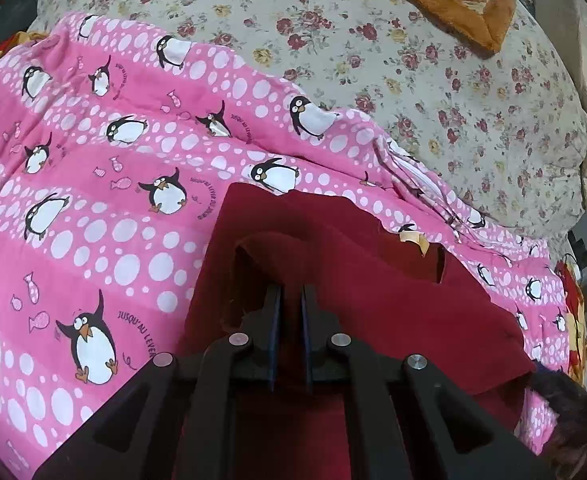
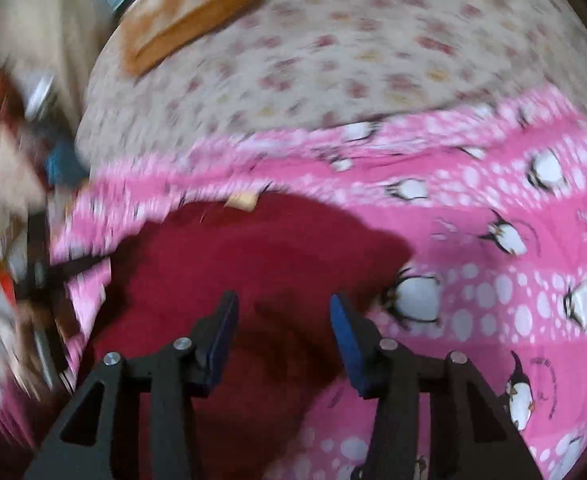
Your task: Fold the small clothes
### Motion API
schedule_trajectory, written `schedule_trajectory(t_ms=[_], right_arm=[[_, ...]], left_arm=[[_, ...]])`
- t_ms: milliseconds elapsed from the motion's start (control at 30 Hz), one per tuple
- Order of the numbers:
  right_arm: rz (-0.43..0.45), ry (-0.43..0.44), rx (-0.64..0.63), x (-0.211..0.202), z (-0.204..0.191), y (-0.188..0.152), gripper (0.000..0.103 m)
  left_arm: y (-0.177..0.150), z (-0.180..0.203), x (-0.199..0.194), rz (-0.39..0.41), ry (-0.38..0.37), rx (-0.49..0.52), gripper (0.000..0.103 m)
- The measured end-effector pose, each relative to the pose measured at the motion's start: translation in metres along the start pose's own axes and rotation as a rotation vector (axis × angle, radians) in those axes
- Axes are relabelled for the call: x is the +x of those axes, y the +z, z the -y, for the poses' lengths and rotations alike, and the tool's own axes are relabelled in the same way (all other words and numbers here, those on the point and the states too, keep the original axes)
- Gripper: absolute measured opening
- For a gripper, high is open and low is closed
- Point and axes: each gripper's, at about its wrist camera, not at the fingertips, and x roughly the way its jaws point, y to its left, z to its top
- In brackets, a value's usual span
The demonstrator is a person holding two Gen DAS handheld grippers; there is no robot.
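Observation:
A small dark red garment (image 1: 373, 280) lies on a pink penguin-print blanket (image 1: 93, 200). A beige tag (image 1: 415, 238) shows at its far edge. My left gripper (image 1: 292, 292) is shut on a raised fold of the red cloth, which loops up around the fingers. In the blurred right wrist view the same red garment (image 2: 253, 260) lies on the pink blanket (image 2: 493, 220). My right gripper (image 2: 283, 304) is open and empty above the garment's near part, with the blue pads (image 2: 343, 328) apart.
A floral bedspread (image 1: 373, 40) covers the bed beyond the pink blanket. An orange-brown cushion (image 1: 453, 0) lies at the far edge and also shows in the right wrist view (image 2: 189, 16). Blurred clutter (image 2: 13, 200) sits at the left.

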Motion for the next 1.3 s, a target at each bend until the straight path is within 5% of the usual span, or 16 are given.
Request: schedule_trajectory(t_ms=[67,233,333,433,500,567,633,767,867,967,1133,1300], right_arm=[[-0.055,-0.096,-0.052,0.013,-0.005,-0.005,0.008],[-0.009,0.015,0.005,-0.023,0.001,-0.030,0.007],[-0.149,-0.055,-0.058,-0.002,0.002,-0.055,0.008],[-0.121,0.031,0.059,-0.024,0.016,-0.045,0.022],[-0.071,0.085,0.151,-0.041,0.030,-0.035,0.053],[0.045,0.111,0.242,-0.059,0.047,-0.025,0.066],[0.076,0.068,0.322,-0.054,0.059,-0.015,0.067],[-0.012,-0.007,0.384,0.005,0.075,0.011,0.066],[-0.054,-0.029,0.327,0.036,0.067,0.027,0.029],[0.085,-0.152,0.242,0.024,0.054,0.032,0.026],[-0.012,-0.210,0.224,0.047,0.056,0.033,0.026],[0.025,-0.088,0.328,0.002,0.057,0.017,0.066]], left_arm=[[-0.001,-0.003,0.000,-0.001,0.000,-0.009,0.000],[0.001,-0.007,0.000,-0.010,0.005,-0.022,0.000],[-0.001,-0.004,0.003,-0.025,-0.014,-0.029,0.000],[-0.003,-0.001,-0.002,-0.010,0.015,0.001,0.000],[-0.002,-0.004,-0.003,-0.012,0.000,-0.018,0.000],[-0.001,-0.004,-0.003,-0.009,-0.007,-0.027,0.000],[-0.001,-0.002,-0.003,-0.001,-0.002,-0.018,0.000],[-0.001,0.001,-0.008,0.039,-0.011,0.003,0.000],[0.005,-0.003,-0.022,0.103,-0.015,-0.012,0.000],[0.009,-0.010,-0.022,0.112,0.075,-0.012,0.000],[0.002,-0.017,0.003,-0.020,0.061,-0.048,0.000],[-0.001,-0.013,-0.012,0.004,0.050,-0.028,0.000]])
